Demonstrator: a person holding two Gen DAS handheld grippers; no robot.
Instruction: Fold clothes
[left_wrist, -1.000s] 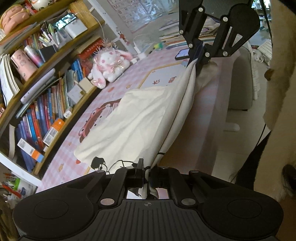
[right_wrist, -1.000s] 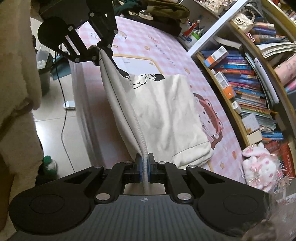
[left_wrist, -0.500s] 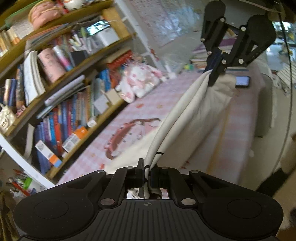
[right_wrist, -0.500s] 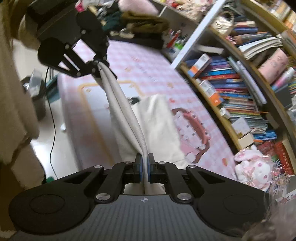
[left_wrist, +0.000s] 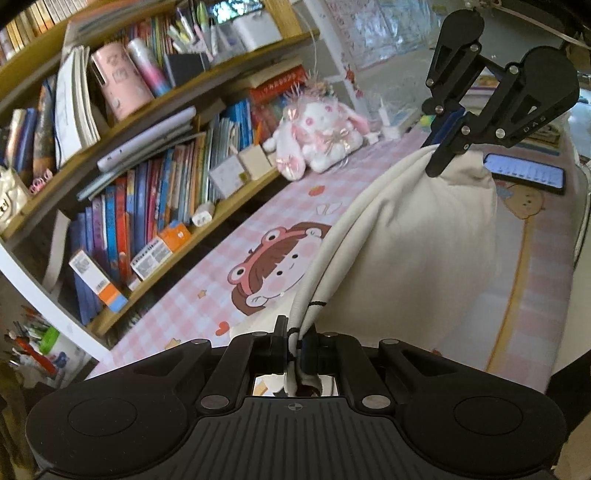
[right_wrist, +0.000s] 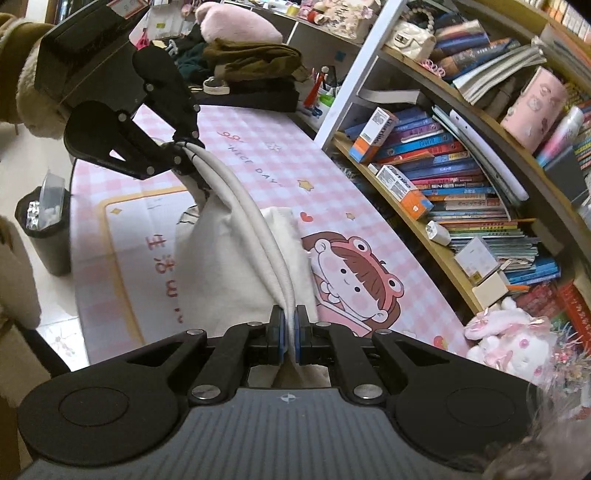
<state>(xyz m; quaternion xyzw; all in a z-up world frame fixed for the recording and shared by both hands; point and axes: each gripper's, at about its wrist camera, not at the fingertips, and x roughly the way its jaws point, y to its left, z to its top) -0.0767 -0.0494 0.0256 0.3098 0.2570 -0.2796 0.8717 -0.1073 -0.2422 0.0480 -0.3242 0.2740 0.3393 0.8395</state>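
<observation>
A cream garment (left_wrist: 424, 240) hangs doubled over the pink checked table (left_wrist: 207, 295), its ribbed edge stretched taut between both grippers. My left gripper (left_wrist: 293, 332) holds one end of that edge; its jaws are opening slightly, with the cloth still pinched between the pads. My right gripper (left_wrist: 439, 155) grips the other end, up at the far right in the left wrist view. In the right wrist view the right gripper (right_wrist: 290, 321) is shut on the edge, the garment (right_wrist: 229, 266) drapes down to the table (right_wrist: 258, 147), and the left gripper (right_wrist: 184, 155) holds the far end.
A bookshelf (left_wrist: 122, 177) full of books runs along the table's far side. A pink plush rabbit (left_wrist: 321, 133) and a phone (left_wrist: 524, 173) lie on the table. Piled dark clothes (right_wrist: 251, 70) sit at one end, and a bin (right_wrist: 44, 229) stands on the floor.
Both grippers rose and swung towards the bookshelf, carrying the garment's edge. More of the cloth has lifted off the table, uncovering the cartoon print.
</observation>
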